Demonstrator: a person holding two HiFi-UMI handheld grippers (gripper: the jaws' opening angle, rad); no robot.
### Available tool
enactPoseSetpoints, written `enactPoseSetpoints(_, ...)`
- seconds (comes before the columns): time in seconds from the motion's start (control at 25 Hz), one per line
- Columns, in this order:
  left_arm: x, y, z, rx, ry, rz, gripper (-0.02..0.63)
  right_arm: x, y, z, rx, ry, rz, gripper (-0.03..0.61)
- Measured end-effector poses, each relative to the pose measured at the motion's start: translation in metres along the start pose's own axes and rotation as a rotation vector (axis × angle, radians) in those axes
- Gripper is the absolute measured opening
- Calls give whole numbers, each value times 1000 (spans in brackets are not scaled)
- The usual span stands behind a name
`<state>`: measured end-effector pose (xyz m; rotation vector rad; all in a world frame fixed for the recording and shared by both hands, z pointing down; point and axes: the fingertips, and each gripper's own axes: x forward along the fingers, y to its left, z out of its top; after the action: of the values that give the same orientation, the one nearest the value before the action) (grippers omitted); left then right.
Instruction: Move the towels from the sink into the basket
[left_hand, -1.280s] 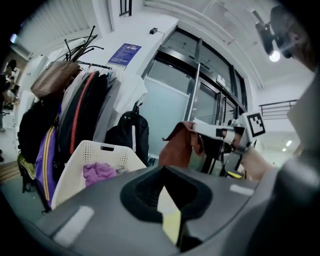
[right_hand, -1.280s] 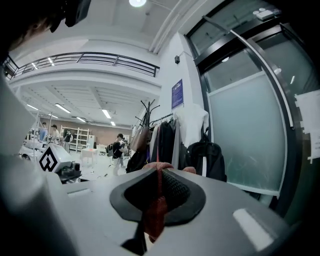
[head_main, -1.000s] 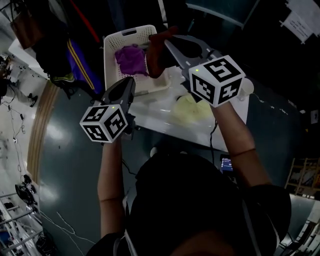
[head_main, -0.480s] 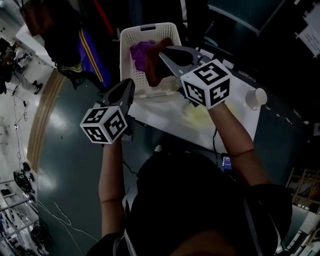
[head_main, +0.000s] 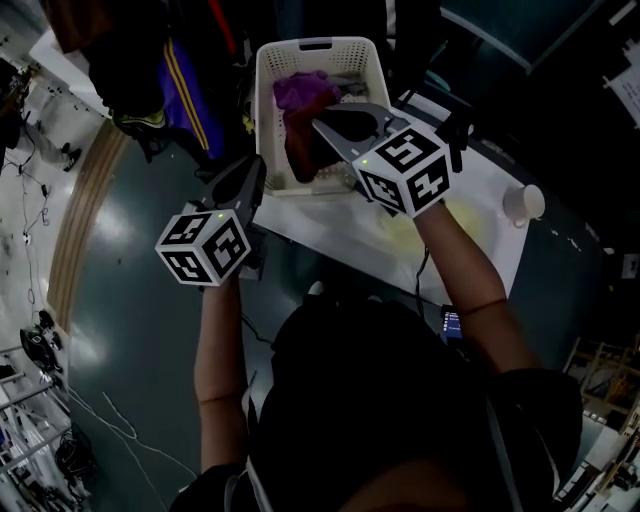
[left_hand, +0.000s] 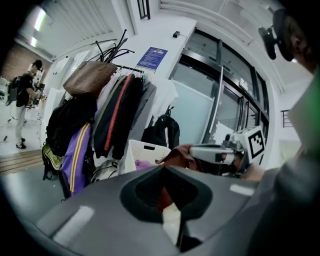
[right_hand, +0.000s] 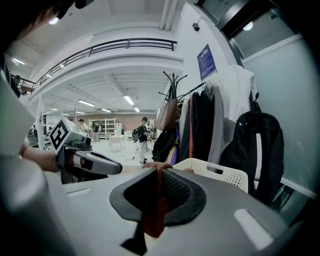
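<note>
While clamping the dark red towel (head_main: 298, 148) in the right gripper (head_main: 318, 123), holds it over the white basket (head_main: 265, 115) at the counter's (head_main: 480, 205) far left corner, beside a purple towel (head_main: 300, 90). Holds the left gripper (head_main: 257, 167) pressed together, empty, by the counter's left edge.

The right gripper (head_main: 318, 124) has lowered the red towel (head_main: 298, 150) from the basket's (head_main: 263, 110) right rim into it, beside the purple towel (head_main: 303, 90).

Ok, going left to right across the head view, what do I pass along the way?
First the purple striped garment, then the left gripper, the white basket, and the white cup.
</note>
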<state>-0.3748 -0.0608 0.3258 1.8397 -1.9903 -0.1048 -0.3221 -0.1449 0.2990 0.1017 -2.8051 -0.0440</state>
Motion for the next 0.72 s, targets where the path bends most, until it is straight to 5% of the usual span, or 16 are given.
enactPoseSetpoints(0.56,0,23,-6,-37,3,20,9,25,1,-17,20,50,19,44)
enactPoseSetpoints(0.72,1,24,-6,-42,1,21,8,27,-1,-18,40,45,10,116)
